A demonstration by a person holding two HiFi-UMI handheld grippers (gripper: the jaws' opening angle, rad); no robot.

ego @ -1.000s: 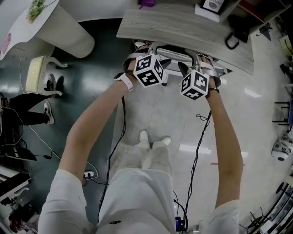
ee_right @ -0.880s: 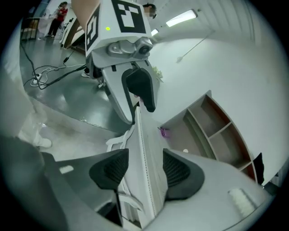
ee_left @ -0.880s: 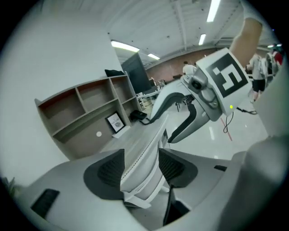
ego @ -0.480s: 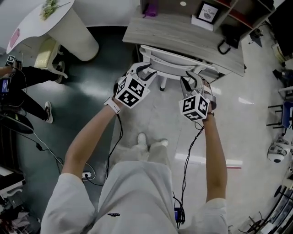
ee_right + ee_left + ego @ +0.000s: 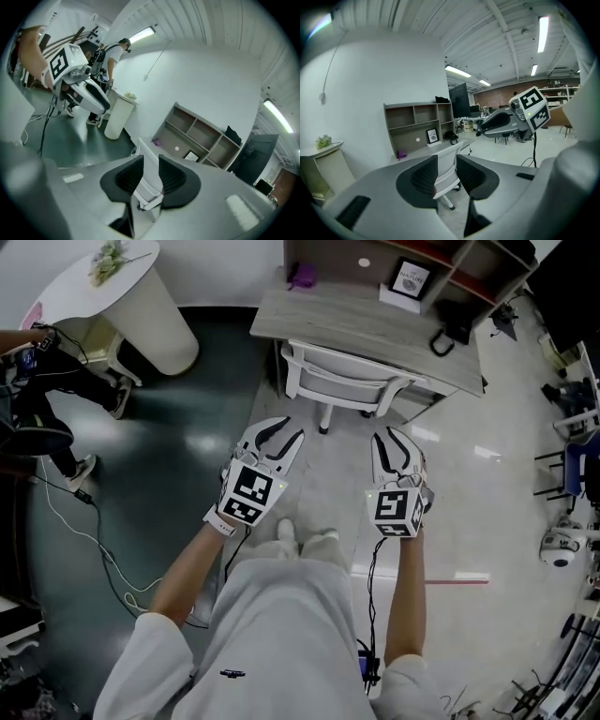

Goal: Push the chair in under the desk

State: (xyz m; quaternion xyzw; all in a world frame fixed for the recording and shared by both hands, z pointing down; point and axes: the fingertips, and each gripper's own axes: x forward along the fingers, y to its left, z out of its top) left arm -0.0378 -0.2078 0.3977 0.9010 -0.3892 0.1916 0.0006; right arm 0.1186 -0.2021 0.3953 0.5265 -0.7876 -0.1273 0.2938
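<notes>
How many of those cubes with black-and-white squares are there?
2. One cube sits on the left gripper, the other cube on the right gripper, both short of the white chair. Their jaws have just been closing, nothing between them. None seems hidden.

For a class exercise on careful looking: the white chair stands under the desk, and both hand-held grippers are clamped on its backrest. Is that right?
Not clamped: the head view shows the left hand-held gripper and the right hand-held gripper clear of the chair; their jaws have just been closing on nothing. The chair does stand under the desk.
</notes>
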